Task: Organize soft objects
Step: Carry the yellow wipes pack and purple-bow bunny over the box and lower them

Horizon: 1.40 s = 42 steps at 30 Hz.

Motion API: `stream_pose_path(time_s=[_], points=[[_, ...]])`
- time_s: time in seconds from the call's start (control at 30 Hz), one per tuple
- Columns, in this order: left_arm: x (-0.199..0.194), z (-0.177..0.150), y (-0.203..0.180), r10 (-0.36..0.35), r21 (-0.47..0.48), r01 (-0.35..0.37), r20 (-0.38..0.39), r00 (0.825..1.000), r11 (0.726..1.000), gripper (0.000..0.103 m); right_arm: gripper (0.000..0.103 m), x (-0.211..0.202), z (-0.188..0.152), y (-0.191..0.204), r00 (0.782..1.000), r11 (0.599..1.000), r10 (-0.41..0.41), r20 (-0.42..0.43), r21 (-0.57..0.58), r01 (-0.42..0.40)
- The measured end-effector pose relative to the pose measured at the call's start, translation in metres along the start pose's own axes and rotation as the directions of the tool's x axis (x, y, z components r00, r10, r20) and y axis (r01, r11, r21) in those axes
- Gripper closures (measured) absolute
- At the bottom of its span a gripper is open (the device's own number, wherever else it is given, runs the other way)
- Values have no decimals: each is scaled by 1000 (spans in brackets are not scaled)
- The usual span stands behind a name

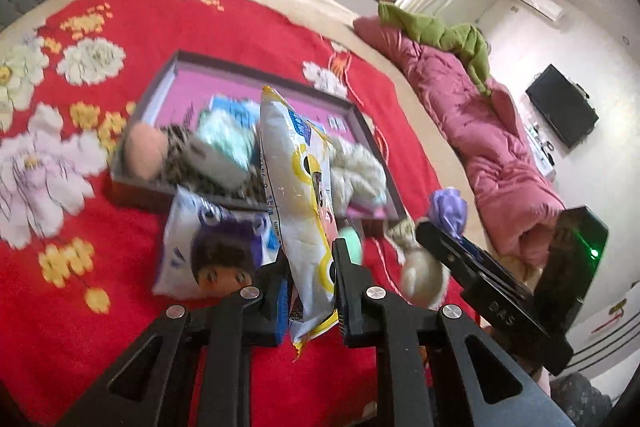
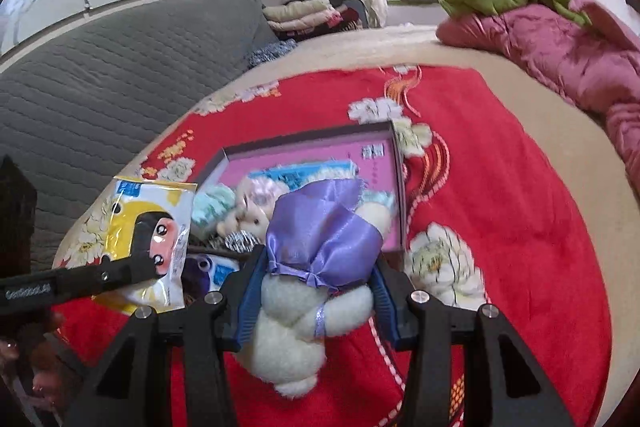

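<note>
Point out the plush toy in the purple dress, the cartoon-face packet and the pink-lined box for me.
plush toy [image 2: 320, 247]: right wrist view, on its purple satin dress.
cartoon-face packet [image 1: 296, 195]: left wrist view, mid-packet.
pink-lined box [image 1: 208, 87]: left wrist view, bare pink floor.

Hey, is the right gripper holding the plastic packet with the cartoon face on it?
No, the right gripper is clamped on a white plush doll in a purple dress; the cartoon packet sits in the left gripper.
</note>
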<state>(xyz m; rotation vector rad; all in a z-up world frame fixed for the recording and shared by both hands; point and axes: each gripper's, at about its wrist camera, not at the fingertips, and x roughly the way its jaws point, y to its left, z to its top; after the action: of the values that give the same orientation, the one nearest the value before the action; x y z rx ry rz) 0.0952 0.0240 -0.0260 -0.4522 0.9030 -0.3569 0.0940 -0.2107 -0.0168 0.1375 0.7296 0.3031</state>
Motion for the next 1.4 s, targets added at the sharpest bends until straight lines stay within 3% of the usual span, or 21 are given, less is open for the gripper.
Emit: stream_pose_path(time_s=[0.7,1.4], points=[[15,60,-7,106,71,-113,95,990,991,85,54,19,33,24,996,994,16,90,-106,-6],[58,71,11,156,54,-158,42,987,986,85,54,50,46,29,993,988,1,115,-153,17]])
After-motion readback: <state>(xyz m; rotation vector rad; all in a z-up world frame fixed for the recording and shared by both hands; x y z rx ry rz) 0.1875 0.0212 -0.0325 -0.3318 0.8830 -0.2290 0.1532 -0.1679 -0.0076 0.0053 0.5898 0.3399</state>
